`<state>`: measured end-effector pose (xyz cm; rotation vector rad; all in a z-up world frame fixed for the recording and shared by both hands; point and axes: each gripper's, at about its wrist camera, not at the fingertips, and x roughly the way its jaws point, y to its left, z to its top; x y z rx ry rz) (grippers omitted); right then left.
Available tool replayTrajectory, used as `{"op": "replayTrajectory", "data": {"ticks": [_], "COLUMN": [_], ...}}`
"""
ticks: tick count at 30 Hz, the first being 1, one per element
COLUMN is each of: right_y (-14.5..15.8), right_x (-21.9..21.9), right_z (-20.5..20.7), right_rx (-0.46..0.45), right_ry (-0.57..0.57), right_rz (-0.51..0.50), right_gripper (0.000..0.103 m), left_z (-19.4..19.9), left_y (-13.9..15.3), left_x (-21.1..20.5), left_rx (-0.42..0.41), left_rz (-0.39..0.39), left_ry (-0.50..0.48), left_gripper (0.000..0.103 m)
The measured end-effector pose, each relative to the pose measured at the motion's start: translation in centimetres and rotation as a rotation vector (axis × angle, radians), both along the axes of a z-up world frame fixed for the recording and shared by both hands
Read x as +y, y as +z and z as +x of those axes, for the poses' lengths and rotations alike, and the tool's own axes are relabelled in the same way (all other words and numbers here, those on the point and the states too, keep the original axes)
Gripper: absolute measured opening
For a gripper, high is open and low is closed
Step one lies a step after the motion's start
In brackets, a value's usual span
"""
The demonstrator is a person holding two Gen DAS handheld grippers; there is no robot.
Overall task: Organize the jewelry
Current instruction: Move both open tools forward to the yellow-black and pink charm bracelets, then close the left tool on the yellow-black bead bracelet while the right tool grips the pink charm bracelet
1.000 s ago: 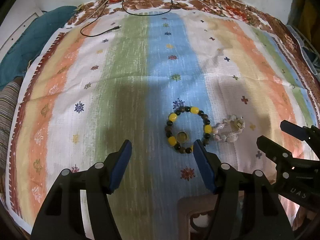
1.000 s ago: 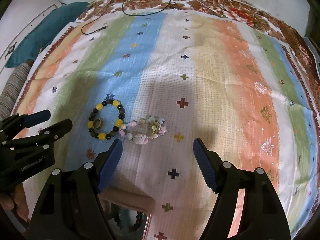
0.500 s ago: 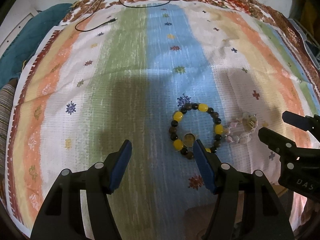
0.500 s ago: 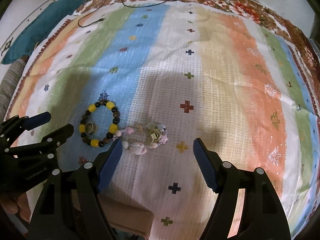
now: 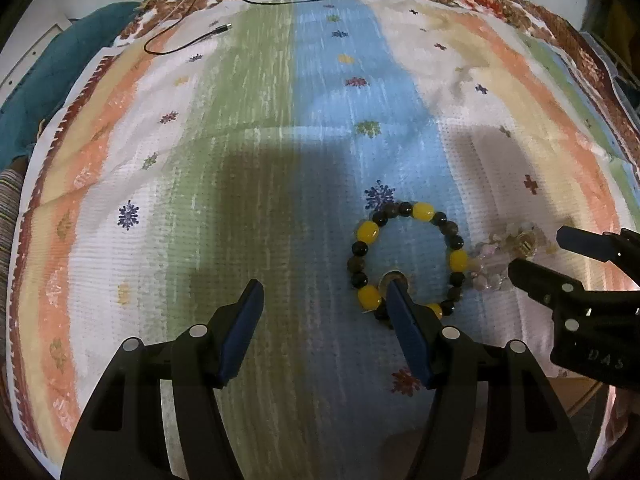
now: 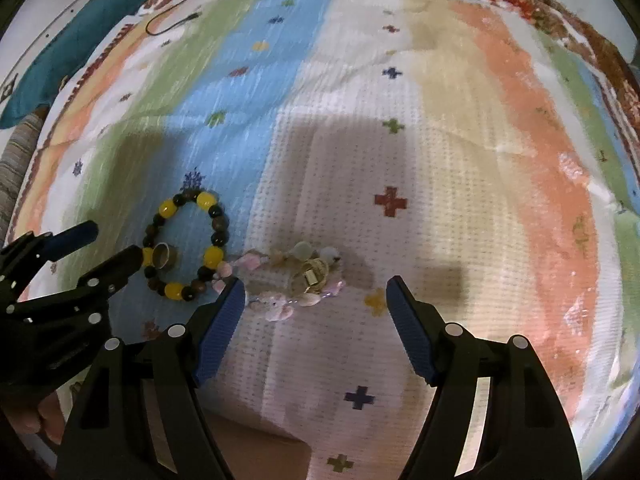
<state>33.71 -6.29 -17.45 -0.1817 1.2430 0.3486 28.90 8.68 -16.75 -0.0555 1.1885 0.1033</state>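
2 claws hung over a striped bedspread (image 5: 280, 128) printed with small flowers and crosses, both pointing steeply down at it. The left claw (image 5: 322, 292) stood released, its blue pads wide apart with only cloth between them; its right finger (image 5: 404, 320) overlapped the near rim of a beaded bracelet (image 5: 408, 256) in the left wrist view, though whether it touched the beads could not be told. That bracelet, a ring of yellow and dark round beads, lay flat on the blue stripe. A small metal ring (image 6: 162, 255) sat inside its loop against the near-left beads, tipped so its hollow showed.

Just beside the bracelet, and touching it at 1 end, lay a second bracelet of pale pink and shell-like beads (image 6: 276, 304), curled in a loose heap on the white stripe with a gold-coloured ring (image 6: 314, 274) resting on it. The right claw (image 6: 314, 298) was also released, gripping nothing; in its own view the pale bracelet and gold ring lay between and just ahead of its 2 pads, the left pad (image 6: 224, 320) close to the bracelet's pink end.

A thin black cable (image 5: 180, 42) trailed across the far edge of the bedspread, and a teal cloth (image 5: 52, 92) was bunched beyond its left border. Part of a brown box edge (image 6: 256, 448) showed low in the right wrist view, under the claw.
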Motion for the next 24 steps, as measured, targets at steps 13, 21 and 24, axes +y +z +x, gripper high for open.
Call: {"op": "replayTrajectory", "data": {"ticks": [13, 21, 24], "right_y": [-0.5, -0.8, -1.0], "right_x": [-1.9, -1.4, -1.0], "right_z": [0.6, 0.5, 0.5], "right_rx": [0.074, 0.075, 0.072], "right_ry": [-0.093, -0.103, -0.093], "right_rz": [0.121, 0.105, 0.054], "right_gripper": [0.073, 0.073, 0.065], "left_z": [0.9, 0.8, 0.9], "left_y": [-0.8, -1.2, -1.3], "left_x": [1.4, 1.5, 1.3], "left_rx": [-0.022, -0.027, -0.026], "left_rz": [-0.058, -0.042, -0.034], "left_ry": [0.039, 0.024, 0.017], "left_gripper": [0.063, 0.063, 0.063]}}
